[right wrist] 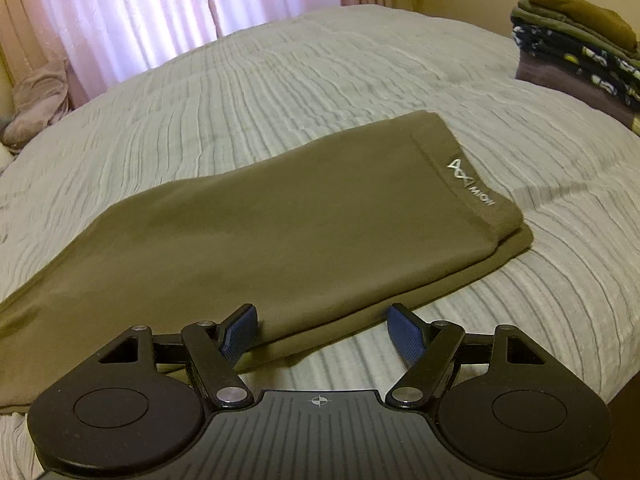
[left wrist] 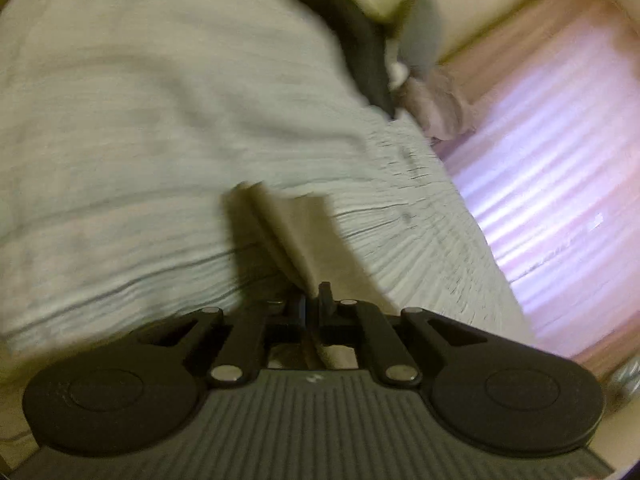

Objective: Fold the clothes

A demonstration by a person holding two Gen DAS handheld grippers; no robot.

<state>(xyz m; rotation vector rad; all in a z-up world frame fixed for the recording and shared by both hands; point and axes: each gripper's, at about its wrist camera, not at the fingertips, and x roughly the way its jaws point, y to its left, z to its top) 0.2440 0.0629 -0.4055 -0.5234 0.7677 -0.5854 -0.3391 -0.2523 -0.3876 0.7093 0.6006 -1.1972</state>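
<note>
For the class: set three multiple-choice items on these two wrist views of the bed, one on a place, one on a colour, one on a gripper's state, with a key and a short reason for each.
1. Where is the stack of folded clothes in the right wrist view?
A. far right on the bed
B. under the garment
C. hanging on the curtain

2. What colour is the garment lying on the bedspread?
A. bright red
B. olive brown
C. white

3. How does the right gripper stand?
A. shut on the curtain
B. shut, nothing between the jaws
C. open, jaws wide apart

Key:
1 A, the stack sits at the far right edge of the bed.
2 B, the cloth with the white logo is olive brown.
3 C, its blue pads stand far apart over the garment's near edge, pressing on nothing.
</note>
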